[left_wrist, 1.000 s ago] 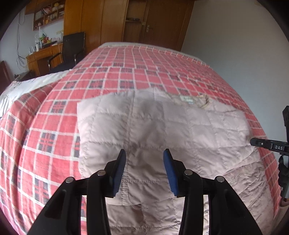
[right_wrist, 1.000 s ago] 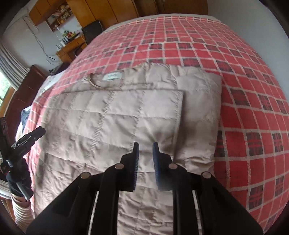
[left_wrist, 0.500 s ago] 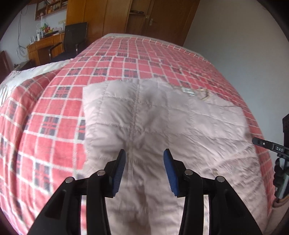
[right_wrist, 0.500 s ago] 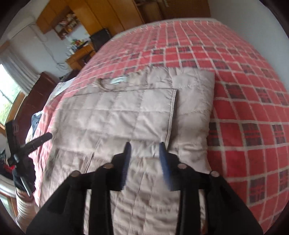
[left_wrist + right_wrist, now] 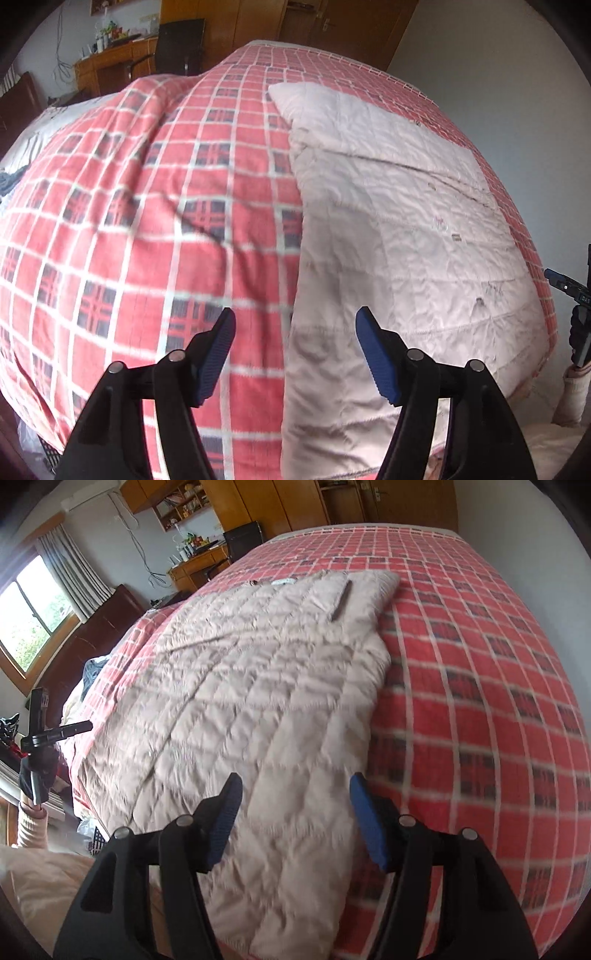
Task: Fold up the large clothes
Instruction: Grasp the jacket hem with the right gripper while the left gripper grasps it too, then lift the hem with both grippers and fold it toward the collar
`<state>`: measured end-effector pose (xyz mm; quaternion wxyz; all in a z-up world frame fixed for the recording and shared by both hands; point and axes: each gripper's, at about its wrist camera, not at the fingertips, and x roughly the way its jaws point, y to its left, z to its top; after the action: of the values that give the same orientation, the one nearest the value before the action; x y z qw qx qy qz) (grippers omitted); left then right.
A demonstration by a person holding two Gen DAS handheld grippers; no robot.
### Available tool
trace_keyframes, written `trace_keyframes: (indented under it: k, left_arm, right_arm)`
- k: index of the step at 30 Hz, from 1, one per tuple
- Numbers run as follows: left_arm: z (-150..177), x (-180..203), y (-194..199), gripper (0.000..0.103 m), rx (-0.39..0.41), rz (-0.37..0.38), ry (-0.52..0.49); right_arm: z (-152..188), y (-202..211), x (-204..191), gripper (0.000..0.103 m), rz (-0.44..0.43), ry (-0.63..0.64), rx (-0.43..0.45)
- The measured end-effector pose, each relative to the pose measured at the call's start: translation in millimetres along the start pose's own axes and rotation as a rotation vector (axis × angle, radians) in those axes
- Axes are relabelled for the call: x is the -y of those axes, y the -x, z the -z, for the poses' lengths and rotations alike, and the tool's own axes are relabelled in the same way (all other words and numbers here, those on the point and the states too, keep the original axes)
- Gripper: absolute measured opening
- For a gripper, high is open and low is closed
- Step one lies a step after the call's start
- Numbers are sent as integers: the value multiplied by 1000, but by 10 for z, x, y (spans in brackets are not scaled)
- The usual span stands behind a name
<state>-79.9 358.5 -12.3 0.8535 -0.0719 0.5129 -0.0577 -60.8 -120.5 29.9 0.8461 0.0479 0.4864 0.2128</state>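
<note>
Both sets of blue fingers are spread wide and grasp nothing: the left gripper (image 5: 295, 354) hangs above the quilted jacket's (image 5: 399, 229) left edge, the right gripper (image 5: 295, 816) above its right edge. That jacket lies flat on the plaid bedspread (image 5: 129, 221), long axis running away from the fingers toward its collar. Each gripper looks equally near its own hem corner.
</note>
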Motion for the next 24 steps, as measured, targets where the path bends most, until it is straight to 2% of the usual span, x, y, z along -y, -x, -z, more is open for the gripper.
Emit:
trace_keyframes:
  k: [3,5,9,13,15,17,18,19,20,21,22,24]
  left_arm:
    - [268,-54,6,68,-29,14,20]
    - [406,-71,32,68,-43,50,34]
    - [579,-33,41,68,-51,70,22]
    - [673,-15,-87,68,-99,79,35]
    - [692,15,-105,70,-95,71,25]
    - [699,35,-101,68,-97,82,27]
    - [701,42,-99,60,-99,97,35]
    - [702,56,-101,45,-107,119,41]
    - [702,69,-103,39,-116,132,45]
    - [702,81,-95,35,-113,125,46]
    - [699,87,-87,26,-108,127,44]
    - [686,66,-74,18,-100,160,65]
  right_arm:
    - [210,39,26,63,7,-21,-26]
    - [334,46,55,64,9,-35,-47]
    - [570,-15,104,64,-3,-66,-106]
    - [732,-112,95,62,-12,-79,-146]
    - [792,-177,58,51,-29,-77,-164]
    - [827,-216,-9,43,-6,-51,-164]
    - [836,-221,-44,34,-8,-42,-162]
    - [835,-219,-63,29,-19,-44,-160]
    - [836,-208,-79,19,-37,-52,-154]
    - [833,-192,-98,16,-38,-53,-145]
    - [825,-176,-113,14,-33,-49,-137]
    - [803,-138,-137,11,-37,-53,-117]
